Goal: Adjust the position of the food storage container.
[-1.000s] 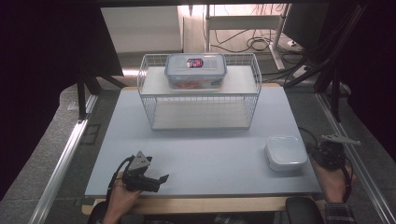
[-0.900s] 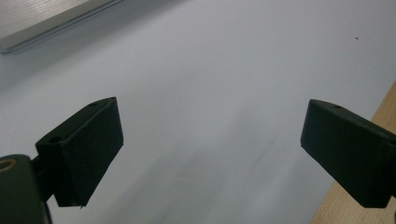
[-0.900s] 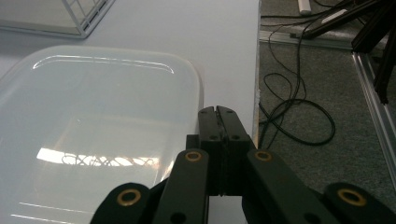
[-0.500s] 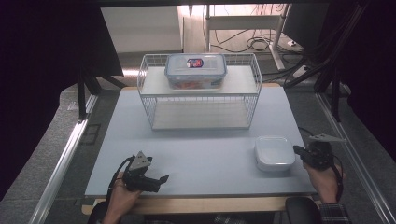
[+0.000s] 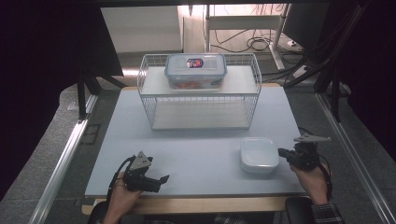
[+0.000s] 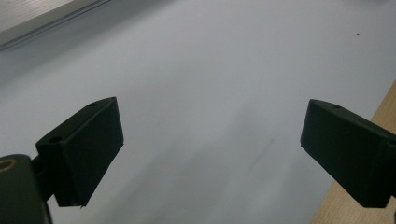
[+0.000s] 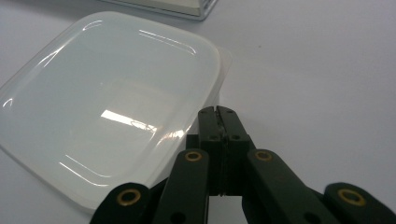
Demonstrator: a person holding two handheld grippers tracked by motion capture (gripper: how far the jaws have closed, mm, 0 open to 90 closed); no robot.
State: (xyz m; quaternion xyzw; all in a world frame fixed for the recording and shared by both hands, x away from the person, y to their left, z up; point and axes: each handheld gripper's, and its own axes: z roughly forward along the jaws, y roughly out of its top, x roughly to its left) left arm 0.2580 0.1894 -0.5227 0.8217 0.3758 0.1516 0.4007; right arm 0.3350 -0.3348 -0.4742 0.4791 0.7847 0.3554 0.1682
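Observation:
A white, shallow lidded container (image 5: 259,154) (image 7: 107,102) lies on the pale table (image 5: 201,154) at the front right. My right gripper (image 5: 281,152) (image 7: 217,111) is shut, its jaws pressed together with nothing between them; the tips rest against the container's right edge. My left gripper (image 5: 161,179) (image 6: 210,121) sits low near the table's front left edge, open, with only bare tabletop between its jaws.
A white wire rack (image 5: 140,79) stands at the back middle of the table, with a clear lidded box (image 5: 196,70) holding something red on its top shelf. In the left gripper view, the wooden table edge (image 6: 359,205) runs at the right.
My right gripper has moved left, and the white container has slid left ahead of it. The left gripper has stayed where it was.

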